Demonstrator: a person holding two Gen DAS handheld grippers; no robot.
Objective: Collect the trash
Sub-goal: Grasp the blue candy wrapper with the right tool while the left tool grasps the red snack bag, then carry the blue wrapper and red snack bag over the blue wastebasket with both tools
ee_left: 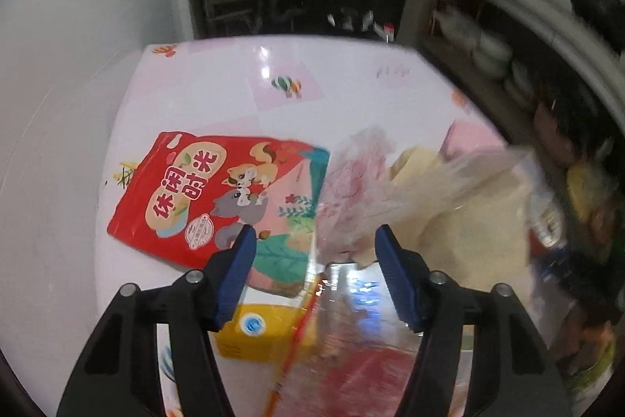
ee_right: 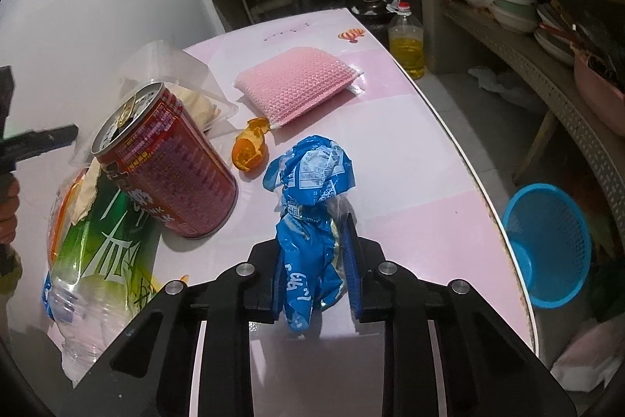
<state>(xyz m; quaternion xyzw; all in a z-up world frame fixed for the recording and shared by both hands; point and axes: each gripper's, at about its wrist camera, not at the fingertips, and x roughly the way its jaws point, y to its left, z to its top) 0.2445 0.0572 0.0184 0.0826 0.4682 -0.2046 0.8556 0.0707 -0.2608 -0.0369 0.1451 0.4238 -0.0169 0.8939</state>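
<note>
the right gripper [ee_right: 312, 276] was pinching a crumpled blue wrapper [ee_right: 308, 190], its blue pads pressed on the lower tail of it. the wrapper's long axis ran straight out along the fingers, its bunched head standing beyond the tips over the pink table [ee_right: 410, 151]. the move ahead, as i judged it, turned on the blue basket [ee_right: 547, 245]: it stood on the floor off the table's edge, lower and to the right of this gripper, so the right hand was plainly the nearer one to carry the wrapper there. farther out lay a red can [ee_right: 172, 163] tipped on its side, a green-labelled bottle [ee_right: 97, 260] beside it, a piece of orange peel [ee_right: 250, 147] and a pink sponge [ee_right: 300, 81].

the left gripper [ee_left: 314, 241] stood spread, nothing pinched; a clear plastic bag [ee_left: 390, 190] lay just past and between its tips, blurred, so contact could not be told. a red snack bag [ee_left: 203, 190] lay to its left, a yellow carton [ee_left: 258, 331] below.

only the right view showed the basket; only the left showed the snack bag.
</note>
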